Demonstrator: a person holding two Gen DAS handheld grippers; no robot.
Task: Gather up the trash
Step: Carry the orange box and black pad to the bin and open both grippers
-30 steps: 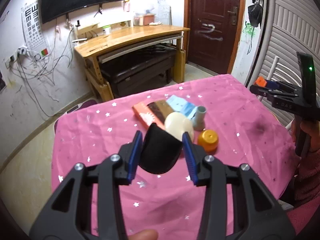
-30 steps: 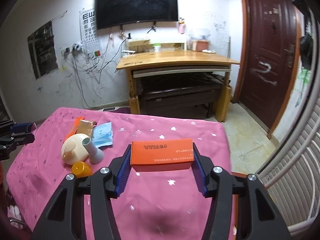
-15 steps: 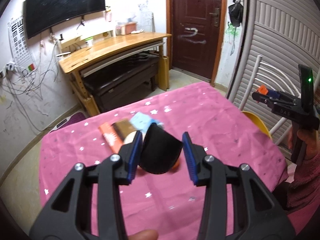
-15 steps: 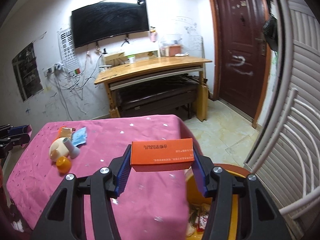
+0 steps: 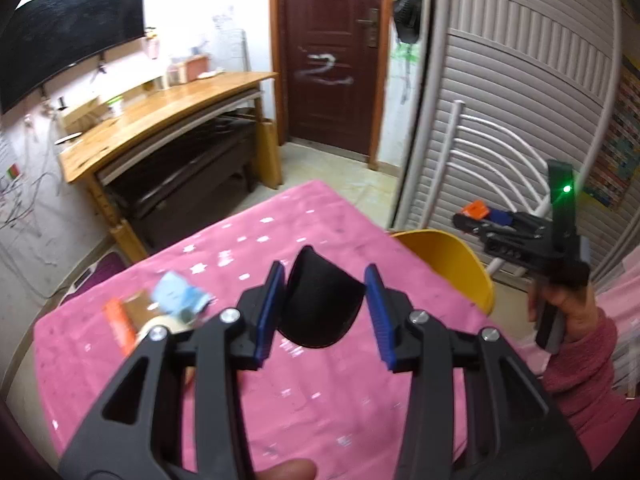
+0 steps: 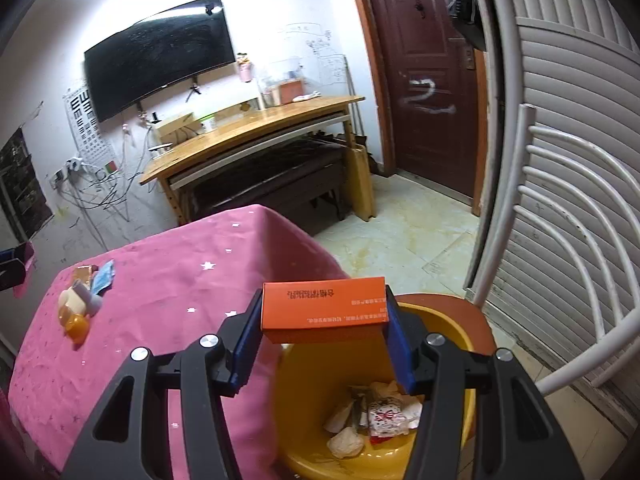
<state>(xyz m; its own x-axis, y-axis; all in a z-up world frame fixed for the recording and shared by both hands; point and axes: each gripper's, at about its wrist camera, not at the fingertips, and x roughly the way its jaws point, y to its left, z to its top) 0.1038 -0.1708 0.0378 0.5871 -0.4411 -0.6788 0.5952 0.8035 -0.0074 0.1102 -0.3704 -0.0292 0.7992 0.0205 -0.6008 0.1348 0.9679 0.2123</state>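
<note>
My left gripper (image 5: 325, 312) is shut on a black curved piece of trash (image 5: 320, 304) and holds it above the pink table (image 5: 328, 224). My right gripper (image 6: 322, 336) is shut on an orange box (image 6: 323, 307) and holds it over the yellow bin (image 6: 460, 332), which has wrappers in it. The bin also shows in the left wrist view (image 5: 448, 264) beside the table's right edge, with the right gripper (image 5: 480, 224) above it. More trash lies on the table: a blue packet (image 6: 105, 280), a cream bottle (image 6: 70, 302) and an orange cap (image 6: 78, 326).
A white metal chair back (image 6: 560, 216) stands right of the bin. A wooden desk (image 6: 256, 128) and a dark red door (image 6: 424, 80) are at the far wall. A grey ribbed shutter (image 5: 520, 100) is on the right.
Both grippers have swung right, away from the trash pile. The right gripper with the orange box has moved from over the table to over the yellow bin.
</note>
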